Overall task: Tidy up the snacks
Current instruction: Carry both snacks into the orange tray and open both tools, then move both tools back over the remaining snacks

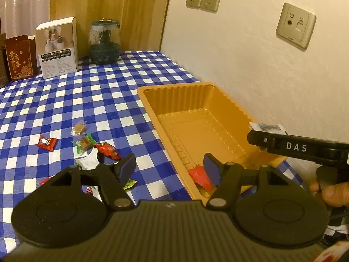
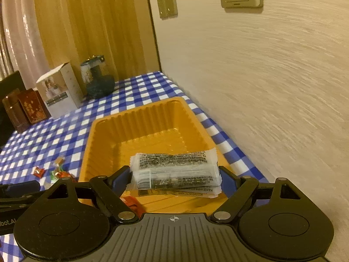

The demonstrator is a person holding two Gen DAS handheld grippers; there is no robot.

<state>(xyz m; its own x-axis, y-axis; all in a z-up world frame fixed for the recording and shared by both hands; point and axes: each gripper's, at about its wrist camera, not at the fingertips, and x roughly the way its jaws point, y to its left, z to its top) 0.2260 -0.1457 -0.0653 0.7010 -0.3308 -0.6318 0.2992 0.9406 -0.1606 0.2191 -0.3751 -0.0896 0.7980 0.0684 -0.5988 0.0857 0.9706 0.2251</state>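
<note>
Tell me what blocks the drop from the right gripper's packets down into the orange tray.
Nothing visible does. The right gripper holds the clear packets over the orange tray; the floor beneath is bare, and a red candy lies at the near end.

The left gripper (image 1: pixel 170 169) stands with its two blue-padded fingers (image 1: pixel 127 168) spread wide apart and nothing between them, tilted slightly downward from its wide black body. To its right, in the left wrist view, the right gripper (image 1: pixel 259 138) reaches in from the side as a dark bar marked with white letters — the person's right hand (image 1: pixel 333 193) wraps the grip beneath it, with only part of the hand showing at the frame's edge. Seen from its own camera, the right gripper's fingers (image 2: pixel 228 180) press inward from both sides on a stack of flat packets (image 2: pixel 175 172) — the jaws are held apart only by that stack's width.
</note>
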